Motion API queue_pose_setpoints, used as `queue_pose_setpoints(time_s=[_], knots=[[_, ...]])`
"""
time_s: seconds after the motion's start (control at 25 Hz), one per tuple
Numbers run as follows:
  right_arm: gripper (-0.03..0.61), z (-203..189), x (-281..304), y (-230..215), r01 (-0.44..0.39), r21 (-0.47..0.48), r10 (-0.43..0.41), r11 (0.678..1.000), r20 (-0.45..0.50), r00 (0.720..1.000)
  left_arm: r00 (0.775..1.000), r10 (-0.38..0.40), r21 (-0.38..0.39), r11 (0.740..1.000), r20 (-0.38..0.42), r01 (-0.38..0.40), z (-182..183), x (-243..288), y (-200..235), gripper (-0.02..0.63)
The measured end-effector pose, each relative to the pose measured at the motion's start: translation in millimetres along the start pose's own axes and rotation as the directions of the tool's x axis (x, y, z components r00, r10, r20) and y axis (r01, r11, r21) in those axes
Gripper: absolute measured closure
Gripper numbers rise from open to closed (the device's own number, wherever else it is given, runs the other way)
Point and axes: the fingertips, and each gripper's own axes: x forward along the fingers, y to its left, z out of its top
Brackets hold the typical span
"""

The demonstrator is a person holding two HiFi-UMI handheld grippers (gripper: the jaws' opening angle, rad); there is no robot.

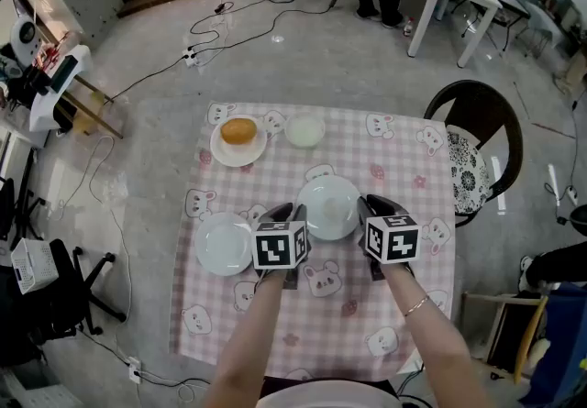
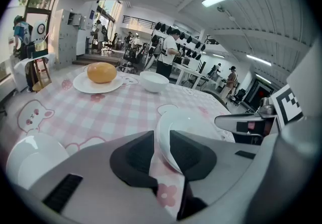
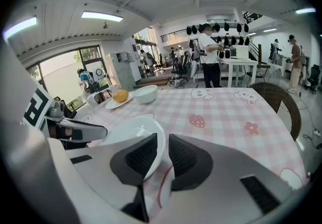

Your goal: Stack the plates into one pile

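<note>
A person is standing over a square worktop (image 1: 367, 168) covered with a pink-and-white checked cloth, holding tongs in each hand. The left tongs (image 2: 162, 140) are standing slightly apart around the left rim of a round white ceramic plate (image 1: 330, 206), which is sitting near the middle of the worktop. The rim is leaning against one pad, with cloth showing beside the other. The right tongs (image 3: 162, 143) are straddling the opposite rim, also a little apart, with a thin gap showing beside the rim. A second plain white plate (image 1: 223, 245) is lying just left of the left tongs. Farther back, a white plate (image 1: 225, 155) carrying an orange-brown round bun (image 1: 238, 131) is sitting beside a small white bowl (image 1: 304, 131).
</note>
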Motion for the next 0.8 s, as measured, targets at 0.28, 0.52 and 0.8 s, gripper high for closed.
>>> queue_pose_setpoints(time_s=[0.28,0.52,0.8], knots=[[0.5,18.6,-15.5,27.3,-0.039,-0.032,0.041,0.999,0.075,0.996,0.997,0.044,0.0,0.999,0.057,-0.044,3.5,-30.0,12.2,0.505],[0.502,21.7,-30.8,79.0,-0.118,-0.093,0.128,0.989,0.103,0.986,0.99,0.101,-0.008,0.995,0.104,-0.1,-2.8,-69.7,30.5,0.508],[0.503,7.8,-38.9,153.0,-0.242,-0.156,0.26,0.958,0.104,0.96,0.969,0.192,-0.062,0.981,0.156,-0.184,-20.1,-120.2,69.4,0.508]])
